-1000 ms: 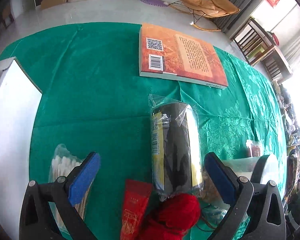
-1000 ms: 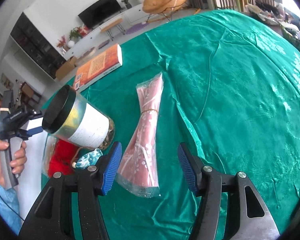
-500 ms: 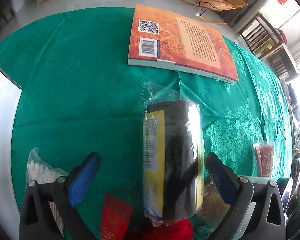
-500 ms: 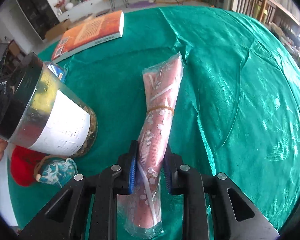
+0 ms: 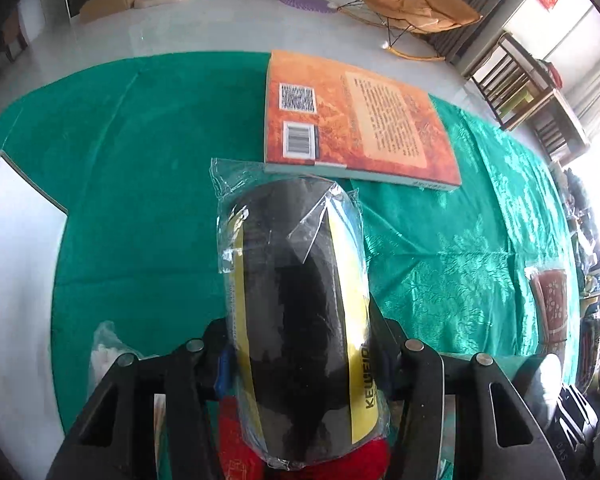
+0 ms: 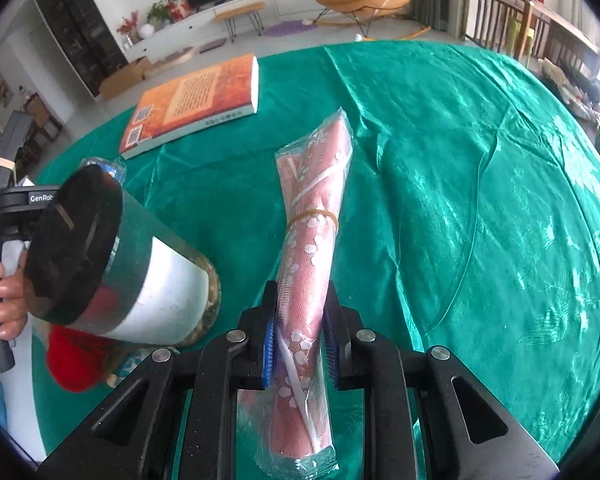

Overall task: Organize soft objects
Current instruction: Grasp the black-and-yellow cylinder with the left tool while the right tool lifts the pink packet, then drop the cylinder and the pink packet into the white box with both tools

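Lifting both packs straight and slow, keeping squeeze light so soft wrapping does not slip or crush. Left gripper (image 5: 302,360) clamped on black roll (image 5: 300,300), raised over green cloth (image 5: 148,200) near book (image 5: 356,120). Right gripper (image 6: 300,338) clamped on pink roll (image 6: 312,264) beside jar (image 6: 124,272). Half a second ago: left fingers apart around black roll; right already shut.
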The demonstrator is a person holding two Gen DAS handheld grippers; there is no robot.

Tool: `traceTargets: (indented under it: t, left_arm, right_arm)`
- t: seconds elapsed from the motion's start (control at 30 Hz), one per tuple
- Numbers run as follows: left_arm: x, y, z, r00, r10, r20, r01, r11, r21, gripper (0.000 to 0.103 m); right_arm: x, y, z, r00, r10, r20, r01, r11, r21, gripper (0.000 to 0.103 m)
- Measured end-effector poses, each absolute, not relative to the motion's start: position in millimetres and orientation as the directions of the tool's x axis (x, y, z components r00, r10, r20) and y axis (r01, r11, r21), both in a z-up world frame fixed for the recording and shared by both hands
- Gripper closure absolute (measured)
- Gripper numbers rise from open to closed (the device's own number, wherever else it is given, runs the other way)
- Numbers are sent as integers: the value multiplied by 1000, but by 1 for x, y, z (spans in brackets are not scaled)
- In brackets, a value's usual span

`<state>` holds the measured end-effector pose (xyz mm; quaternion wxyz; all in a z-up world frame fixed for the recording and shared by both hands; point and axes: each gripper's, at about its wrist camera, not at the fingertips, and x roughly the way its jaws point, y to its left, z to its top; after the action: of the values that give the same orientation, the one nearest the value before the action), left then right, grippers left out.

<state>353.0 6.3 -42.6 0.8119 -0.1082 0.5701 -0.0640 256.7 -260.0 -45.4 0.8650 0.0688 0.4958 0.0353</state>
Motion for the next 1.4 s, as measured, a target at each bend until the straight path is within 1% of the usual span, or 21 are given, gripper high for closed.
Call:
traceTargets:
  t: [0.1, 0.17, 0.3, 0.37, 0.5, 0.57, 0.6, 0.63, 0.67, 0.7, 0.73, 0.77, 0.8, 0.87, 0.97, 1.07, 1.17, 1.23, 1.3, 1.33, 1.4]
  left_arm:
    - [331, 30, 2, 393, -293, -872, 33, 952, -306, 51]
    - [309, 52, 30, 424, -320, -847, 69, 944, -322, 51]
    - [243, 130, 62, 464, -312, -829, 59, 945, -323, 51]
    - [209, 173, 68, 485, -255, -837, 11, 958, -285, 51]
    - [137, 261, 75, 527, -64, -847, -124, 981, -152, 50]
    - [104, 299, 74, 531, 9, -847, -198, 974, -114, 50]
    - [90, 316, 73, 529, 43, -848, -241, 965, -101, 49]
    - [78, 332, 68, 522, 84, -849, -294, 952, -86, 43]
    - [69, 345, 63, 516, 116, -849, -341, 937, -79, 36]
    - [61, 357, 58, 517, 145, -844, -386, 919, -78, 14]
    - [54, 365, 54, 527, 178, -831, -429, 900, -79, 0]
    - [49, 370, 51, 538, 209, -817, -460, 884, -77, 0]
    - [46, 372, 48, 539, 226, -812, -473, 878, -70, 0]
    - [46, 368, 42, 556, 211, -804, -461, 883, -87, 0]
    - [45, 346, 39, 605, 165, -779, -421, 897, -137, 0]
    - [44, 300, 48, 655, 68, -753, -301, 937, -178, 0]
    - [43, 236, 48, 673, -72, -736, -146, 963, -227, 0]
    - [45, 188, 39, 634, -188, -750, -36, 962, -272, 0]
    - [47, 141, 14, 559, -277, -781, 53, 952, -300, 0]
    - [49, 120, 2, 524, -291, -801, 82, 953, -292, 0]
    - [55, 87, -29, 488, -264, -832, 114, 964, -238, 0]
  right_arm:
    - [252, -251, -7, 545, 117, -830, -24, 992, 124, 82]
    - [243, -234, 22, 566, 135, -813, -69, 991, 116, 82]
    - [220, -165, 61, 566, 249, -786, -208, 966, 157, 82]
    - [203, -116, 70, 544, 351, -762, -296, 930, 218, 82]
    - [167, -5, 77, 440, 552, -708, -469, 814, 343, 82]
    - [148, 50, 80, 374, 631, -679, -543, 743, 392, 82]
    - [139, 76, 81, 341, 663, -666, -573, 708, 412, 81]
    - [131, 99, 80, 313, 687, -656, -596, 680, 428, 79]
    - [124, 118, 79, 295, 704, -646, -610, 659, 440, 74]
    - [119, 134, 76, 272, 724, -633, -621, 635, 459, 57]
    - [117, 147, 71, 242, 741, -627, -627, 612, 482, 26]
    - [114, 152, 65, 229, 745, -627, -624, 607, 492, 23]
    - [112, 153, 60, 232, 740, -631, -618, 613, 492, 25]
    - [110, 139, 48, 270, 712, -648, -602, 650, 464, 25]
    - [110, 89, 24, 392, 617, -682, -547, 753, 367, 25]
    - [109, 24, -12, 513, 465, -722, -419, 869, 263, 25]
    - [105, -52, -47, 583, 295, -757, -236, 953, 190, 25]
    - [104, -96, -64, 601, 168, -781, -108, 986, 130, 25]
    - [101, -135, -75, 612, 70, -788, 9, 995, 96, 25]
    - [102, -151, -80, 612, 27, -791, 61, 995, 81, 25]
    - [102, -173, -85, 612, -7, -791, 117, 990, 81, 25]
